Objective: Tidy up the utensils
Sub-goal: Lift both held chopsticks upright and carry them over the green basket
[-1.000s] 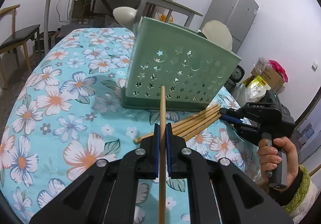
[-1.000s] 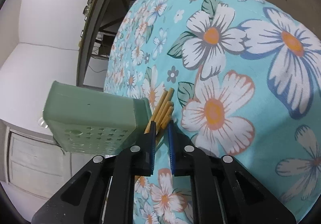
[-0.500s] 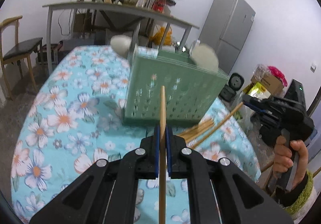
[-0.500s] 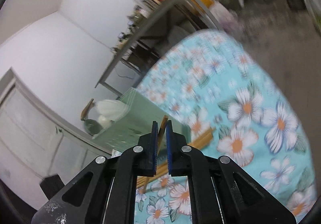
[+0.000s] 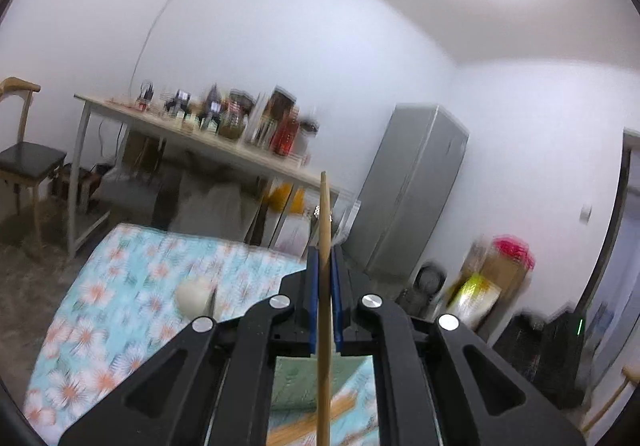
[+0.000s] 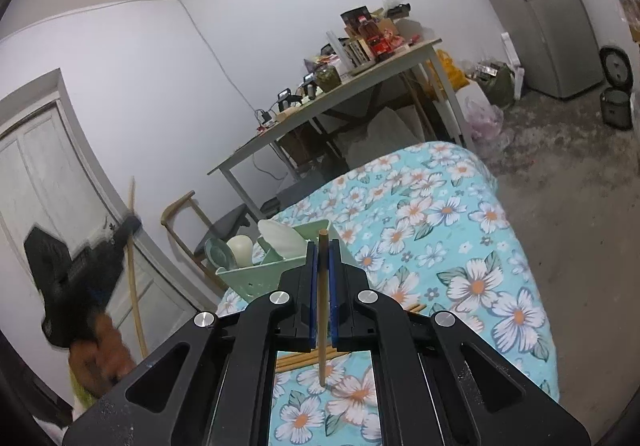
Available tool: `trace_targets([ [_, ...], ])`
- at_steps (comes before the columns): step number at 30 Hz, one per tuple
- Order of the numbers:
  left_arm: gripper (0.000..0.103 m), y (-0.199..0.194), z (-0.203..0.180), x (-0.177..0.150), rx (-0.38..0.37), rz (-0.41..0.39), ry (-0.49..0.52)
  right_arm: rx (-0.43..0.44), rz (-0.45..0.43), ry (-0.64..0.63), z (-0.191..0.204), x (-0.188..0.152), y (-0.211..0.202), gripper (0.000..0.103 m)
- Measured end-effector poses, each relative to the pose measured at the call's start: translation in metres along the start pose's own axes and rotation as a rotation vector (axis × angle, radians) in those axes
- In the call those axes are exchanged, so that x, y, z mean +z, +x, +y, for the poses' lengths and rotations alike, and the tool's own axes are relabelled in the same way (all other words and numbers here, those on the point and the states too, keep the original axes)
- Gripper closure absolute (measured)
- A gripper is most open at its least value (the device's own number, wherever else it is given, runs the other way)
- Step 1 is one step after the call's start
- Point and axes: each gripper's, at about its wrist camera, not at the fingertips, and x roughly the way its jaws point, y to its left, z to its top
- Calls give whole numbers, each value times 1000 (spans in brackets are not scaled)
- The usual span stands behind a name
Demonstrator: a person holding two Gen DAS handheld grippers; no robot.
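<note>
Wooden and pale, a single chopstick (image 5: 325, 310) stands clamped between the blue pads of the left gripper (image 5: 324, 310), which is closed tight on it well above the flower-print table (image 5: 120, 298). This left wrist view looks level across a blurred room; the green utensil basket (image 5: 300, 386) shows only as a sliver below the fingers, with more loose chopsticks (image 5: 304, 426) lying beneath it.

From the right wrist view, the right gripper (image 6: 321, 294) is likewise closed on a second chopstick (image 6: 321, 326), held near-vertical with its lower tip over the cloth. Here the basket (image 6: 256, 278) is plain — it sits on the table just beyond the fingers, already holding pale spoons (image 6: 280, 242). A few sticks remain flat on the cloth (image 6: 304, 360) beside it. At the left edge, a hand (image 6: 100, 350) carries the other gripper, raised, its stick (image 6: 134, 266) slanting through it.

The risk, as it looks: each thin stick is pinched at one narrow point, so it could pivot or slip while being lowered, strike the basket rim and drop outside. The left camera barely sees the basket, which makes aiming harder on that side.
</note>
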Motion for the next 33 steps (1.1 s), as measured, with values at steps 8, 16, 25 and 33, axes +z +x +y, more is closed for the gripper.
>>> trace_targets([
  [8, 98, 34, 4, 47, -30, -197, -95, 12, 2, 11, -9, -1, -4, 100],
  [16, 98, 92, 12, 43, 34, -171, -129, 21, 14, 39, -23, -3, -3, 100],
  [25, 98, 137, 18, 27, 147, -135, -122, 20, 19, 64, -35, -4, -4, 99],
  [33, 98, 143, 30, 5, 200, -53, -120, 22, 24, 83, -43, -5, -7, 99],
])
